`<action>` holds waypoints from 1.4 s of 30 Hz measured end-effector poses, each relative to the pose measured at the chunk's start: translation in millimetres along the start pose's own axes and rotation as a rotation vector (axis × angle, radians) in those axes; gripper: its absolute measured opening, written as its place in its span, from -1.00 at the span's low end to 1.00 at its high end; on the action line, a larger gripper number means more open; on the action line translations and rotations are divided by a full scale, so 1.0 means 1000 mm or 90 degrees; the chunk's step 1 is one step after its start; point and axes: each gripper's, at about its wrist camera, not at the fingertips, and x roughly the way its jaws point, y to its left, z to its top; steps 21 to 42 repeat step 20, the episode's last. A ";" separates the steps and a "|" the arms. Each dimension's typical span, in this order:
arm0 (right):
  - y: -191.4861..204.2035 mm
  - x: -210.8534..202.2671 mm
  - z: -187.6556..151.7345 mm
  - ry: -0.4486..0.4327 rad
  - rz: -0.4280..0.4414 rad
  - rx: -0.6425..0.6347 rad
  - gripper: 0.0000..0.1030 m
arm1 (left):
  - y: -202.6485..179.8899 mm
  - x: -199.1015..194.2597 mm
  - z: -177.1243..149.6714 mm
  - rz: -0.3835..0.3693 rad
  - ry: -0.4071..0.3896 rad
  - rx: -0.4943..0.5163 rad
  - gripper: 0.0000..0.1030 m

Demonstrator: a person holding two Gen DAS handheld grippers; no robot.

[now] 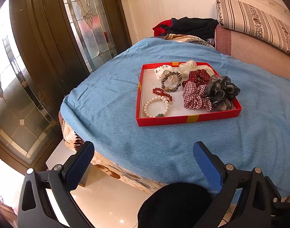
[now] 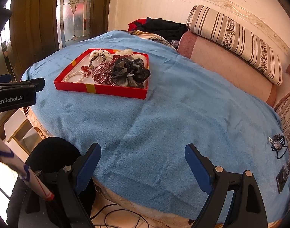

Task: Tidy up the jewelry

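Note:
A red tray [image 1: 182, 119] sits on the blue blanket [image 1: 110, 102]; it also shows in the right wrist view [image 2: 107, 91]. In it lie a pearl bracelet [image 1: 156, 106], a red bead bracelet [image 1: 162, 93], a leopard hair tie [image 1: 171, 81], and several scrunchies: checked red [image 1: 196, 96], grey-black [image 1: 221, 92], red dotted [image 1: 199, 76], white [image 1: 163, 70]. A dark hair tie with a charm [image 2: 277, 145] and a dark clip [image 2: 282, 178] lie on the blanket at the right edge. My left gripper [image 1: 144, 152] is open and empty, short of the tray. My right gripper [image 2: 143, 155] is open and empty over the blanket.
A striped pillow [image 2: 238, 41] and a pink cushion [image 2: 226, 64] lie at the back right. Dark and red clothes [image 1: 186, 26] are piled at the far end. A glass-panelled door [image 1: 50, 57] stands on the left. Tiled floor [image 1: 107, 199] and cables [image 2: 116, 216] lie below the bed edge.

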 end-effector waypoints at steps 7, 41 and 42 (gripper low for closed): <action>0.000 -0.001 -0.001 -0.001 -0.001 0.001 0.80 | 0.002 0.002 0.001 -0.002 0.010 -0.005 1.00; -0.002 -0.002 -0.002 -0.003 -0.002 0.005 0.80 | -0.005 -0.012 0.010 -0.019 -0.020 0.020 1.00; -0.002 -0.002 -0.002 -0.003 -0.002 0.005 0.80 | -0.005 -0.012 0.010 -0.019 -0.020 0.020 1.00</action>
